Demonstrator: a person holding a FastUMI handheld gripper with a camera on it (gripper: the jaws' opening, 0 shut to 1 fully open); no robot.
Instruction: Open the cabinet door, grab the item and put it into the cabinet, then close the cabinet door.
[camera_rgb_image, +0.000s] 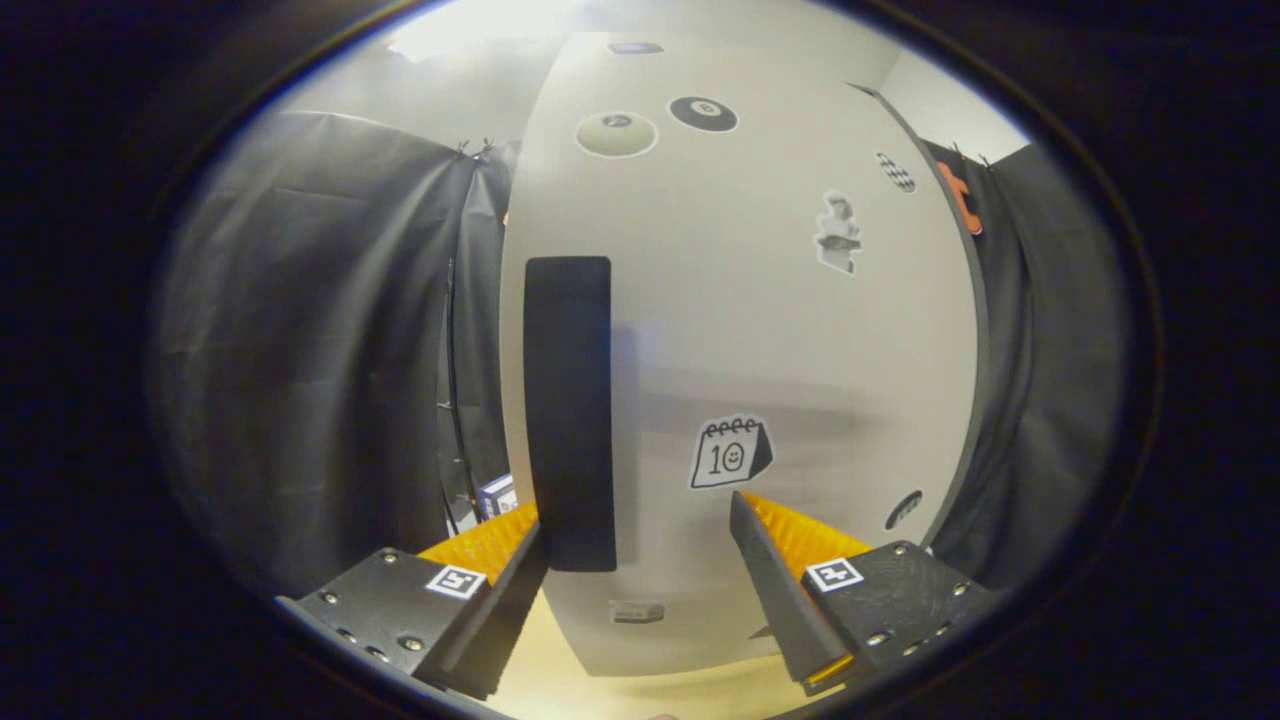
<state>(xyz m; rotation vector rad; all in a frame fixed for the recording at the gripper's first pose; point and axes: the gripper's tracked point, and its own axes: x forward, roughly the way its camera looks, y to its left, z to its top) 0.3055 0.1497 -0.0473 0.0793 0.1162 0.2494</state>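
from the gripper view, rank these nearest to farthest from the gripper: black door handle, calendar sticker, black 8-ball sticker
The gripper is open.
1. Black door handle: its lower end sits between the fingers, against the left one.
2. Calendar sticker: on the cabinet door, just ahead of the right finger.
3. Black 8-ball sticker: high on the door.

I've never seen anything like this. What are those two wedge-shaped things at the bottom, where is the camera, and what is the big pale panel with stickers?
The camera rides on a hand-held gripper that a person carries; no robot arm is involved. It looks forward along the gripper's two fingers, the wedges you see. They stand open and hold nothing. The pale panel is a cabinet door, shut, decorated with stickers such as a calendar sticker. The tall dark bar is the door's handle; it sits just ahead of the fingers, close to the one beside it, and whether they touch is unclear. Dark cloth walls the booth on both sides. The job starts with opening this door.
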